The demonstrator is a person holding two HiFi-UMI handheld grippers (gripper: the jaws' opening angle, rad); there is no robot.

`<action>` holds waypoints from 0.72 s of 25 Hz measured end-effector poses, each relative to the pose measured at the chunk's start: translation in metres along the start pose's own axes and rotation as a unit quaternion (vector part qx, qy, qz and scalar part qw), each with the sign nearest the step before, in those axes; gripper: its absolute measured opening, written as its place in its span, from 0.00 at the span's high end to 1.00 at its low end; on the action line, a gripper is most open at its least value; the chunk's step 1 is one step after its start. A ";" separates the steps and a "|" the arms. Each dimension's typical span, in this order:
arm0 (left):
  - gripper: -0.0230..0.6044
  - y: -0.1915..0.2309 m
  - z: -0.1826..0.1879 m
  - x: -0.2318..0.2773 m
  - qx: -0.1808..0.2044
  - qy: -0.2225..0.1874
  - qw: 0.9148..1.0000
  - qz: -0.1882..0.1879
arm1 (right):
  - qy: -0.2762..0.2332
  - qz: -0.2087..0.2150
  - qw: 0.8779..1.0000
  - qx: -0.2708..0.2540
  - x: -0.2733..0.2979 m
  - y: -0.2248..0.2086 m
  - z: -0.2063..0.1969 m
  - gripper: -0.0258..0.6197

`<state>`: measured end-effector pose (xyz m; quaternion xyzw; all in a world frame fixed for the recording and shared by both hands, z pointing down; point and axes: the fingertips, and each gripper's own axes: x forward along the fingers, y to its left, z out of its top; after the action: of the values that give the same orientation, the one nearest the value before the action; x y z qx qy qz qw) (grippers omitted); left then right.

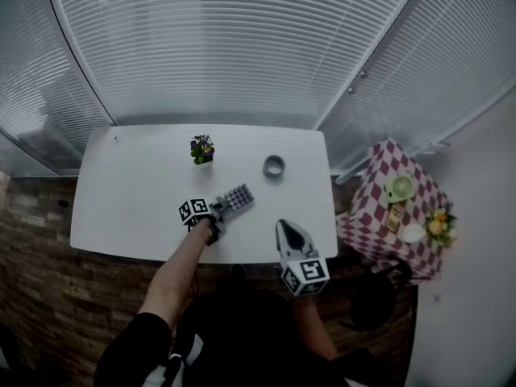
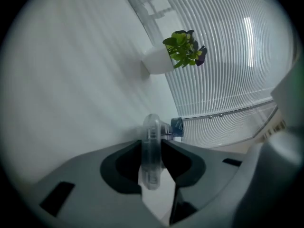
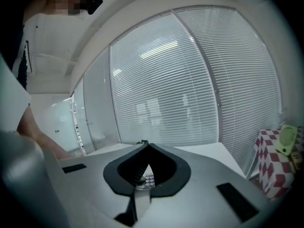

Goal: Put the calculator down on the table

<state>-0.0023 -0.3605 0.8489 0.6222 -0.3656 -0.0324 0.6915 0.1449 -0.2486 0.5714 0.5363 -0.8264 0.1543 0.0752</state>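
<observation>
Pinching the calculator (image 1: 239, 197) by its near end, the left gripper (image 1: 218, 211) has its jaws clamped across the thin body. The left gripper view shows the clear rim (image 2: 152, 151) edge-on between them. In the head view the calculator hangs low over the white table (image 1: 129, 200), at about 5 o'clock from the potted plant (image 1: 201, 149) and 8 o'clock from the roll of tape (image 1: 273, 166). Whether its far end already touches the top cannot be told. The right gripper (image 1: 283, 226) waits at roughly 4 o'clock from the calculator, near the table's front edge, with its jaws pressed together on nothing. The calculator looks like a light, stiff plastic slab, so it should not sag or bend. Its smooth, glossy casing is probably slippery, though, and a hold at one end lets the rest pivot if the squeeze eases. The short end, gripped across the thickness and clear of the raised keys, seems the right place to hold it. It is likely sturdy enough for a gentle set-down, far end first, before the jaws let go.
</observation>
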 end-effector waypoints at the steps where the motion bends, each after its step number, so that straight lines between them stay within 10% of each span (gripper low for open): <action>1: 0.79 0.002 0.001 -0.001 0.006 0.002 1.000 0.014 | 0.000 0.003 1.000 -0.004 0.000 0.002 0.000 0.95; 8: 0.73 0.005 0.003 -0.009 0.087 0.035 0.987 0.127 | -0.009 0.021 1.000 0.002 0.000 0.012 0.005 0.95; 18: 0.58 0.003 0.013 -0.036 0.055 -0.023 0.990 0.128 | -0.015 0.029 0.999 -0.020 0.001 0.016 0.013 0.95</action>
<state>-0.0365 -0.3525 0.8343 0.6062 -0.4591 0.0619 0.6464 0.1304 -0.2473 0.5569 0.5128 -0.8456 0.1315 0.0691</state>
